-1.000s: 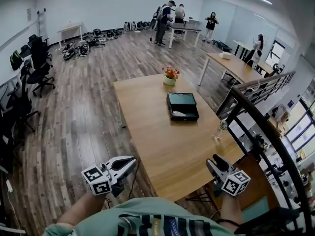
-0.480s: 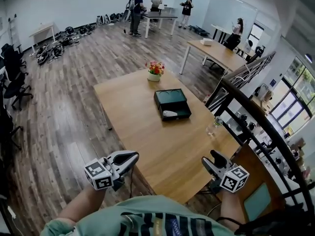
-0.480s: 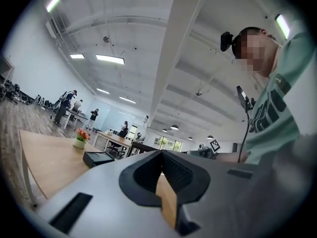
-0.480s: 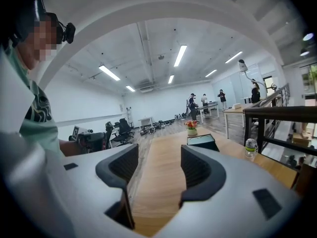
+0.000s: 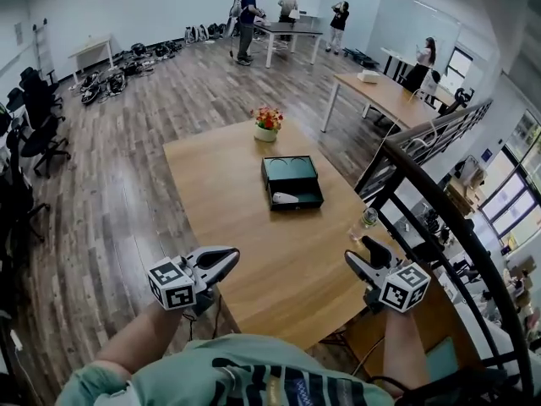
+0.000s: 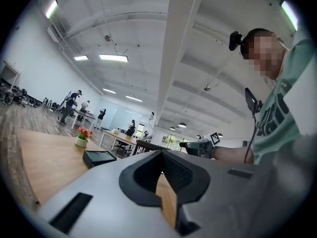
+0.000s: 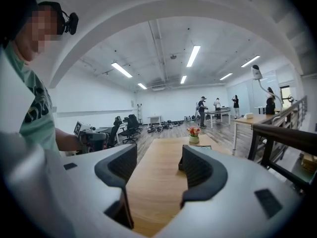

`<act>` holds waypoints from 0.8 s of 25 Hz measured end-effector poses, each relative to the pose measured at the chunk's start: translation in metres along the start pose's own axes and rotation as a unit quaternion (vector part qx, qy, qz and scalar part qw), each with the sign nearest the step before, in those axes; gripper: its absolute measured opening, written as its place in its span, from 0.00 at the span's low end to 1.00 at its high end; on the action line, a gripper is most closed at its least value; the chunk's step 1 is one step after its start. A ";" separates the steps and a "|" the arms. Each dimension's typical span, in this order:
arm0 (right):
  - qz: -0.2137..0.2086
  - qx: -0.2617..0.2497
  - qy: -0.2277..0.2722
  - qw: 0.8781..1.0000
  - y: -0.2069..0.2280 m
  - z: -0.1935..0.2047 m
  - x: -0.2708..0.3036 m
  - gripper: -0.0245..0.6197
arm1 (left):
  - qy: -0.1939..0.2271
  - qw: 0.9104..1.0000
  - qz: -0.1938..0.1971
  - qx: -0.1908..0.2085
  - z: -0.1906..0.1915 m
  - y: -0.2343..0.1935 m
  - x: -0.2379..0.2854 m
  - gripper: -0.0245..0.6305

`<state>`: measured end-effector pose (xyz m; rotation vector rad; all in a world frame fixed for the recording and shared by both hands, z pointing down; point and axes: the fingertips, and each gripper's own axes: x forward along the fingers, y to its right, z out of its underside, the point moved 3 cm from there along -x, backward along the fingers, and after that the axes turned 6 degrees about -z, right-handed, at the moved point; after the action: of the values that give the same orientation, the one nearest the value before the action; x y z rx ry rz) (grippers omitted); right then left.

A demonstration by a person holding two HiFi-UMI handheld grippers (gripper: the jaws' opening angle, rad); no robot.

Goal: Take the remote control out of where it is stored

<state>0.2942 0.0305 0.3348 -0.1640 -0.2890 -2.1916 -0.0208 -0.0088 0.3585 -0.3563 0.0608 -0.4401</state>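
While your right claw (image 7: 158, 163) has just been spreading wide, with only bare bench (image 7: 148, 192) between its jaws, your left claw (image 6: 161, 155) sits pressed together and empty. Look ahead now: the remote control (image 5: 285, 199) lies pale in the open box (image 5: 296, 205), well up the bench. It's crosswise to you and about midway between your hands, and it's the right claw that faces it.

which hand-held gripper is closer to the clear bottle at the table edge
Right. The right hand-held gripper is just short of the clear bottle; the left hand-held gripper is far off, at the table's opposite side.
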 end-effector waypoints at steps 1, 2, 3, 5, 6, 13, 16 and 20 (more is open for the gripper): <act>-0.009 -0.007 -0.003 1.000 0.008 -0.003 0.004 0.46 | -0.001 1.000 -0.005 -0.004 0.003 0.000 0.007 0.04; -0.017 -0.014 -0.007 1.000 0.015 -0.005 0.008 0.46 | -0.002 1.000 -0.008 -0.008 0.007 0.000 0.015 0.04; -0.023 -0.020 -0.013 0.999 0.023 -0.007 0.015 0.46 | -0.005 1.000 -0.010 -0.011 0.011 -0.002 0.023 0.04; -0.035 -0.028 -0.028 0.999 0.038 -0.009 0.033 0.46 | -0.015 1.000 -0.013 -0.014 0.018 -0.009 0.038 0.04; -0.040 -0.030 -0.036 0.998 0.045 -0.008 0.044 0.46 | -0.021 1.000 -0.013 -0.013 0.020 -0.016 0.043 0.04; -0.059 -0.071 -0.124 0.988 0.107 -0.001 0.163 0.46 | -0.051 0.999 -0.009 -0.014 0.040 -0.126 0.092 0.04; -0.066 -0.080 -0.173 0.979 0.141 0.014 0.227 0.46 | -0.066 0.998 0.007 0.001 0.057 -0.175 0.121 0.04; -0.078 -0.068 -0.232 0.967 0.184 0.048 0.312 0.46 | -0.077 0.996 0.039 0.003 0.079 -0.229 0.157 0.04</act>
<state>0.2582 -0.3043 0.4768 -0.7599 -0.4220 -2.3085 0.0385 -0.2433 0.5159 -0.3795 -0.0767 -0.3341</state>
